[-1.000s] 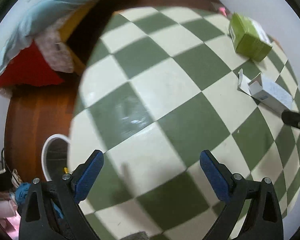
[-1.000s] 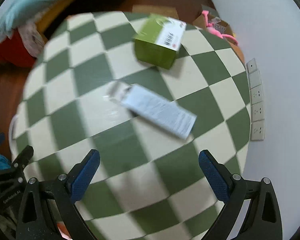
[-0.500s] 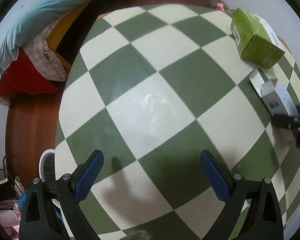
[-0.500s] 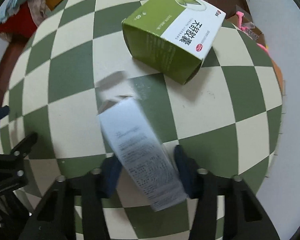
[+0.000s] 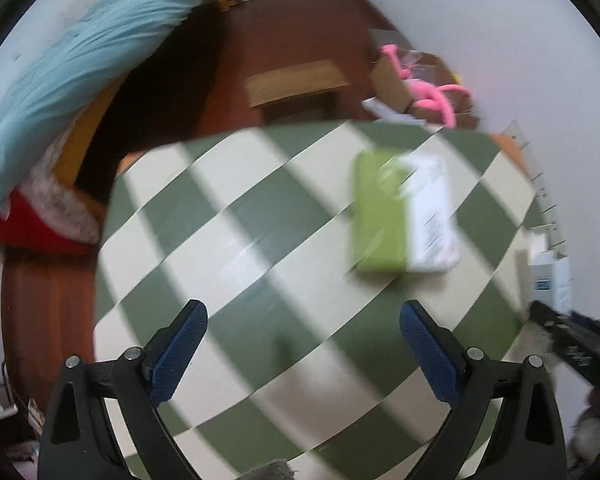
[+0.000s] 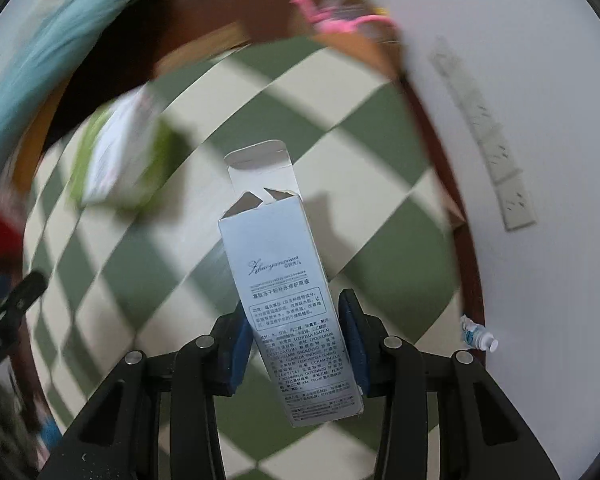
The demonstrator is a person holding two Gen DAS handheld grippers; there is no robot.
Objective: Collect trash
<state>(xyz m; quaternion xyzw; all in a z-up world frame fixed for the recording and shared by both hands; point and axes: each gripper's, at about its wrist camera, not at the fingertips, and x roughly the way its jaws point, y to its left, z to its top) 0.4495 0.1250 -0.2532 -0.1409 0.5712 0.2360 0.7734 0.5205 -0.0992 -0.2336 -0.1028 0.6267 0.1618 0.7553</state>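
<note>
1. Moved since the earlier frames: both views have swung; the green box [image 5: 384, 216], formerly at the upper right of the left wrist view, now sits right of centre, blurred, lying on the checkered bench [image 5: 228, 240].
2. Left gripper [image 5: 303, 344]: jaws wide apart, nothing between them, over bare bench at lower centre.
3. White carton [image 6: 284, 300]: a second ago flat on the bench; now off it, standing up from the right gripper [image 6: 296, 344] at centre of the right wrist view, torn top flap open.
4. Right jaws have just been closing, and now pinch the carton's lower half on both sides.
5. Judgement: first piece of trash is secured; carrying it to a bin comes next. Green box, at left in the right wrist view, remains uncollected.
</note>
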